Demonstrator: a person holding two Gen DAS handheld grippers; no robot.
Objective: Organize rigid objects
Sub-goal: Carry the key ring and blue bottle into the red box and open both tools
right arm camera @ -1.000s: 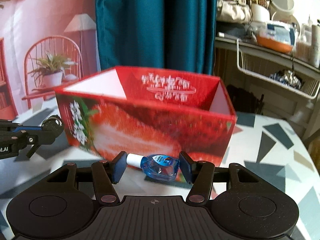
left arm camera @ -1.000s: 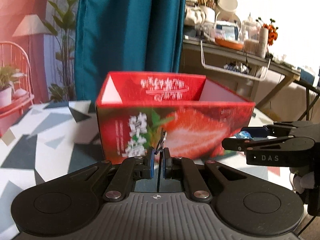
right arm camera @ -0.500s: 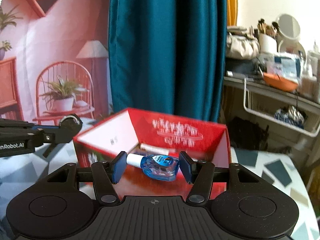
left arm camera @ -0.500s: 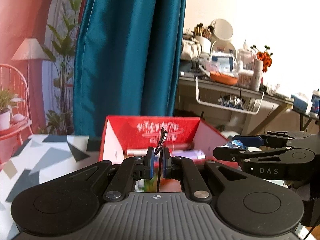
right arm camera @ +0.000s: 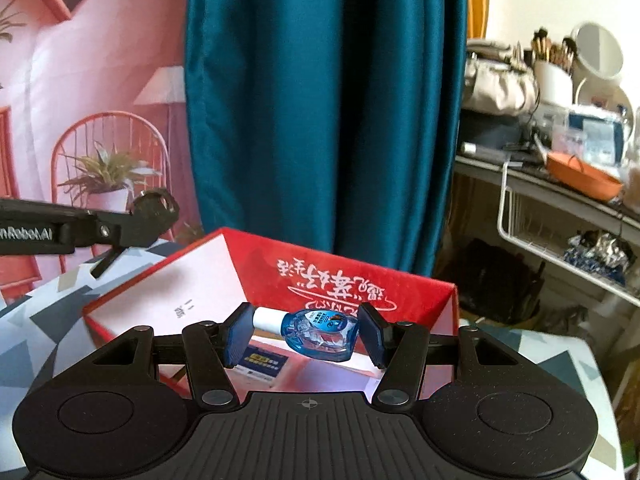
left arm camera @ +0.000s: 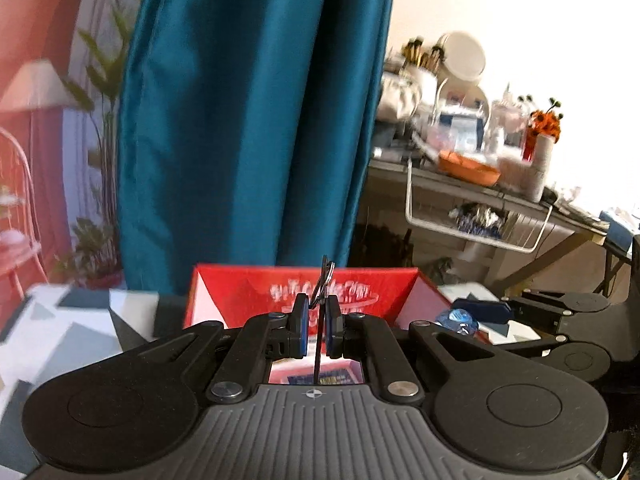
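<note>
The red box [right arm camera: 320, 292] lay below both grippers, so we judged the right gripper's [right arm camera: 304, 330] clamped dropper bottle [right arm camera: 318, 334] and the left gripper's [left arm camera: 316, 330] pinched key ring [left arm camera: 325, 284] needed centring before release.

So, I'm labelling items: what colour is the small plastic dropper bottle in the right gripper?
Clear blue small plastic dropper bottle with a white cap, best seen in the right wrist view.

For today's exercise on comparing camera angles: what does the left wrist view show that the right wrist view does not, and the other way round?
Only the left wrist view: the left tongs from behind, shut on a thin metal ring, and orange flowers on the shelf.

Only the right wrist view: the right tongs from behind, gripping a small blue bottle sideways, and a painted chair.

Both: the open red box, the teal curtain, the patterned table.
</note>
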